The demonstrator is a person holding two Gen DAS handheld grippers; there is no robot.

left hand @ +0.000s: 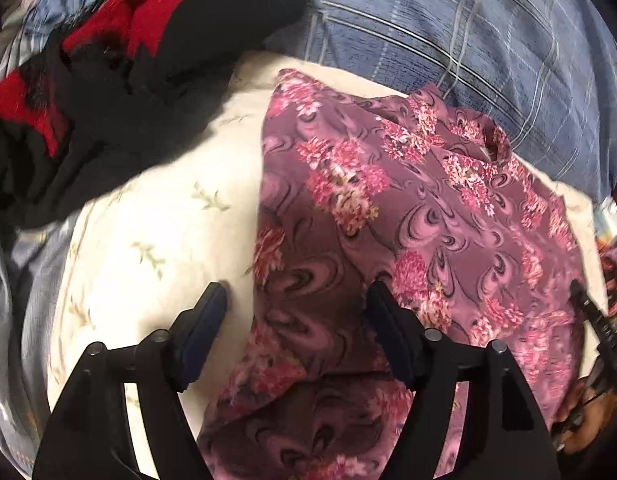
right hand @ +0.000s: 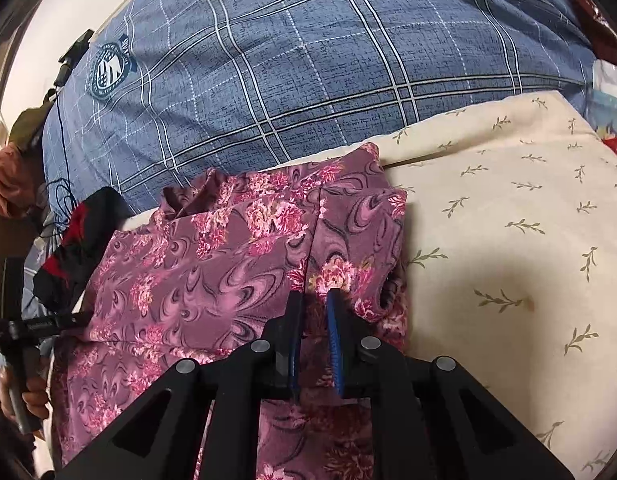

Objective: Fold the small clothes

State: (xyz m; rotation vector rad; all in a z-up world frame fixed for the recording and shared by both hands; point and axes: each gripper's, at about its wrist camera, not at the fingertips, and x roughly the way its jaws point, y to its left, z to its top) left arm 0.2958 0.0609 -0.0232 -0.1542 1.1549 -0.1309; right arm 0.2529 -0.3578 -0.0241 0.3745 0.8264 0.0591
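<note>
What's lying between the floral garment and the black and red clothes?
A bare strip of cream leaf-print sheet separates floral garment from black and red clothes, in the left wrist view.

A home bedroom: a cream pillow printed with small green sprigs (right hand: pixel 508 216) is lying against a blue plaid quilt with a crest badge (right hand: pixel 308 72), clothes lying around them.

Blk grippers (left hand: pixel 296 296), blue pads (right hand: pixel 335 344), silver screws.

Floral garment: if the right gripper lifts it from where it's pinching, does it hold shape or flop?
Likely flops: the floral garment lies in soft wrinkles and folds, so it looks thin and limp. Probably light too. The right gripper pinches one small spot, so the rest should drape and may unfold. The left gripper is open.
</note>
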